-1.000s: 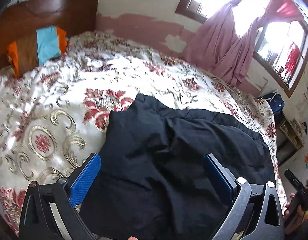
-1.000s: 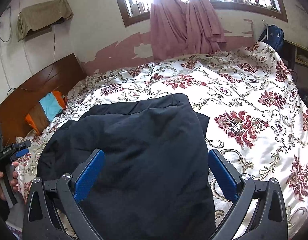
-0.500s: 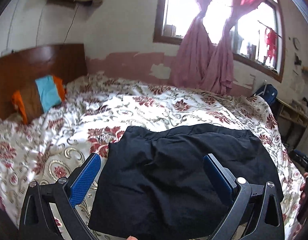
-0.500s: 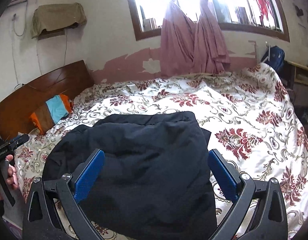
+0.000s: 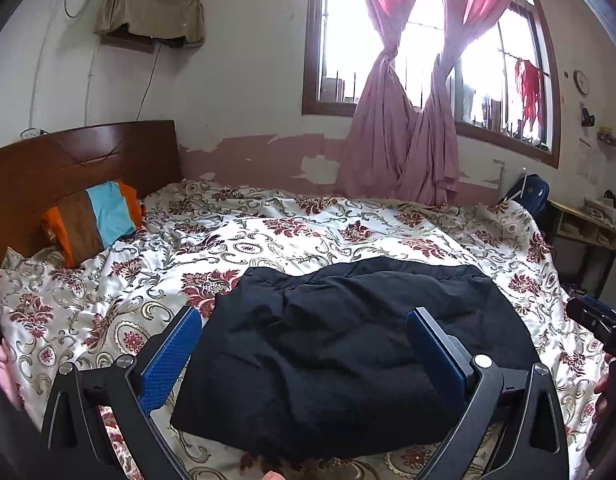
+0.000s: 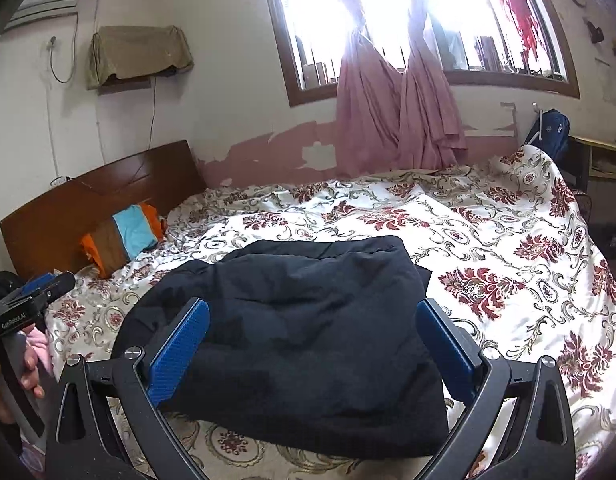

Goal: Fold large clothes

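A black padded garment lies folded into a thick rectangle on the floral bedspread, near the bed's front edge. It also shows in the right wrist view. My left gripper is open and empty, held back above the garment's near edge. My right gripper is open and empty, also held above the garment, not touching it. The right gripper shows at the right edge of the left wrist view; the left one shows at the left edge of the right wrist view.
A striped orange, brown and blue pillow leans on the wooden headboard at the far left. Pink curtains hang at the window behind the bed. A blue backpack and a wooden shelf stand at the right.
Both grippers have risen and pulled back from the garment, tilting up so more wall and window shows. The garment lies still. Both stay open.
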`<act>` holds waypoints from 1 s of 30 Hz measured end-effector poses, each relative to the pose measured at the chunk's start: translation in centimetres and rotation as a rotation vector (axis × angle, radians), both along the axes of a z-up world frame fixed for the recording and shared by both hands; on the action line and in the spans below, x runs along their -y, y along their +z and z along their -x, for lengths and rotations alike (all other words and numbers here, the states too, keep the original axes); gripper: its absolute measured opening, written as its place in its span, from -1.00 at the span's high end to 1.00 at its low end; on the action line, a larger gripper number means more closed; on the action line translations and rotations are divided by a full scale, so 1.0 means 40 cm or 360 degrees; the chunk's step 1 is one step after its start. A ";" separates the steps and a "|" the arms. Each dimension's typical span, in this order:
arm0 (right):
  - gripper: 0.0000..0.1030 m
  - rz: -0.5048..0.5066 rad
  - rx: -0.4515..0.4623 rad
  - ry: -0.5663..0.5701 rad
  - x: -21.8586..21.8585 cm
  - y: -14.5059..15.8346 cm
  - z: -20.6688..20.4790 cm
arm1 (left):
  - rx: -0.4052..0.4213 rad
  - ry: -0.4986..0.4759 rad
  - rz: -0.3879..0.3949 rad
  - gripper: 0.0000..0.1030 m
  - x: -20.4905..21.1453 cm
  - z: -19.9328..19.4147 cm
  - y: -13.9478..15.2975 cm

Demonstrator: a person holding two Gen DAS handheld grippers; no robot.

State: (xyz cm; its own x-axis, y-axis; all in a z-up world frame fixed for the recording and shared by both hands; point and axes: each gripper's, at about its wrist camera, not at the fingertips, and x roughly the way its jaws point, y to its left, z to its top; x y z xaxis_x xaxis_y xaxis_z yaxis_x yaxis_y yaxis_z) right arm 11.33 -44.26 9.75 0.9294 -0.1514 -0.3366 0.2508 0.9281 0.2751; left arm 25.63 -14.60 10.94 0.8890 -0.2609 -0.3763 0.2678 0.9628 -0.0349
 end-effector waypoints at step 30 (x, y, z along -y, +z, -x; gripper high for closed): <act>-0.97 0.0246 0.0168 -0.0005 -0.241 0.111 0.328 | 0.0221 -0.0026 -0.0041 -1.00 0.007 0.385 0.056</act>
State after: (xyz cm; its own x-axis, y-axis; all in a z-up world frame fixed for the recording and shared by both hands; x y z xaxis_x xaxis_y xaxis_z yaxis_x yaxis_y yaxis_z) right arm -1.79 -34.62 14.20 0.9577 -0.1969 -0.2097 0.2313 0.9605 0.1545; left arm 10.21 -14.87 13.17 0.9288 -0.2674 -0.2567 0.2837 0.9585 0.0283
